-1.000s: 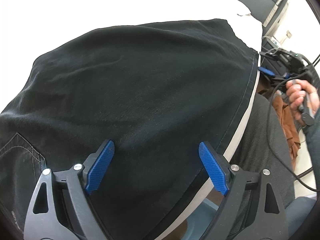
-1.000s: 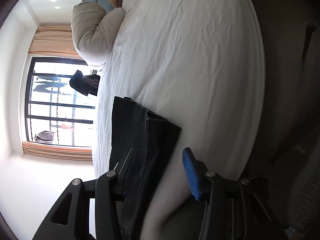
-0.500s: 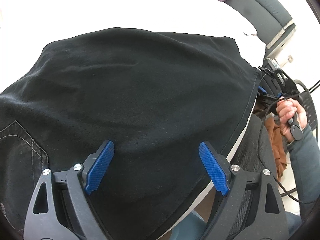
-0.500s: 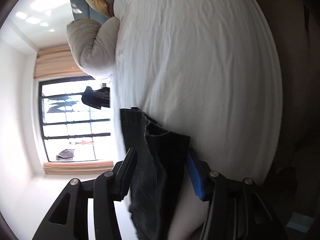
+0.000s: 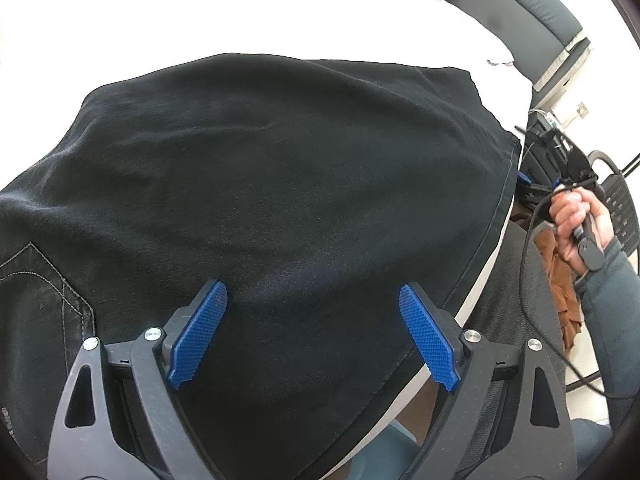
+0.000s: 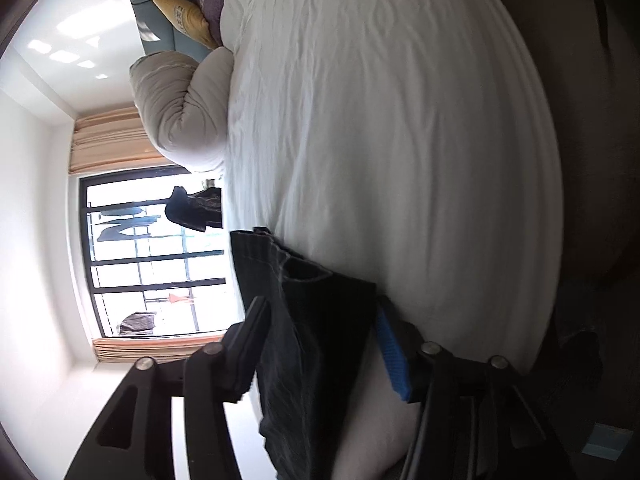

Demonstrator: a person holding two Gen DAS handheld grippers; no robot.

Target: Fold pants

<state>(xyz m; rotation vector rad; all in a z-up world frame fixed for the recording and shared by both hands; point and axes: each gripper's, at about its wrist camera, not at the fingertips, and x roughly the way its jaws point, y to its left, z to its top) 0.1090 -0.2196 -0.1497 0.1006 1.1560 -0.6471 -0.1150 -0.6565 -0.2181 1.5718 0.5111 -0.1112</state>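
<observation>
White-sheeted bed (image 6: 400, 140), curtained bright window (image 6: 152, 256), grey headboard (image 5: 516, 4), white walls.

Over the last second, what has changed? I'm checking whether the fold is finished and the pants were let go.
The right gripper has rolled, and its jaws have just been opening; the edge of the black pants sits loosely between them, more of it than before. The left gripper stays wide open over the pants, holding nothing. The pants still lie spread on the white bed.

Black pants (image 5: 280, 184) on a white sheet (image 6: 380, 140); yellow cushion (image 6: 184, 20); blue gripper pads (image 5: 198, 334).
</observation>
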